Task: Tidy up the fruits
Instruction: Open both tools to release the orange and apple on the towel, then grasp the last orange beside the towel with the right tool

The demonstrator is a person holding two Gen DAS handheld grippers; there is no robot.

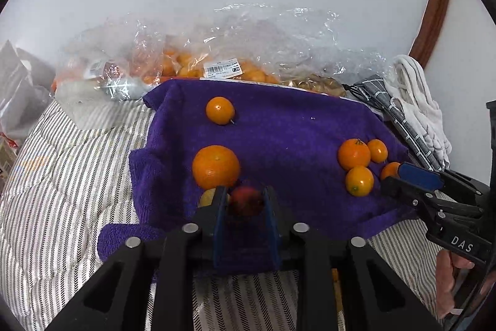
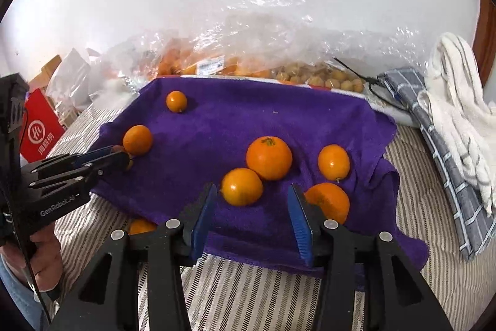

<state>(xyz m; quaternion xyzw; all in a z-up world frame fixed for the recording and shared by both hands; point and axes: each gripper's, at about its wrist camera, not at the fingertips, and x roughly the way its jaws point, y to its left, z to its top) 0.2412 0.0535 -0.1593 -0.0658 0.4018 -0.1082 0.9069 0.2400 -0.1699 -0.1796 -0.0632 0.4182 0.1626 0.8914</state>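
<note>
Blue pads of the left gripper (image 1: 245, 203) bracket a blurred red fruit (image 1: 247, 201); grip or release cannot be told. Right gripper (image 2: 251, 194) is spread, empty, an orange (image 2: 242, 186) just ahead between its tips on the purple towel (image 2: 279, 120). Sorting step judged underway; closing on that orange is called for next.

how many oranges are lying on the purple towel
6 oranges: far left, near left, four clustered right, one partly behind the right claw. Others may be hidden.
</note>
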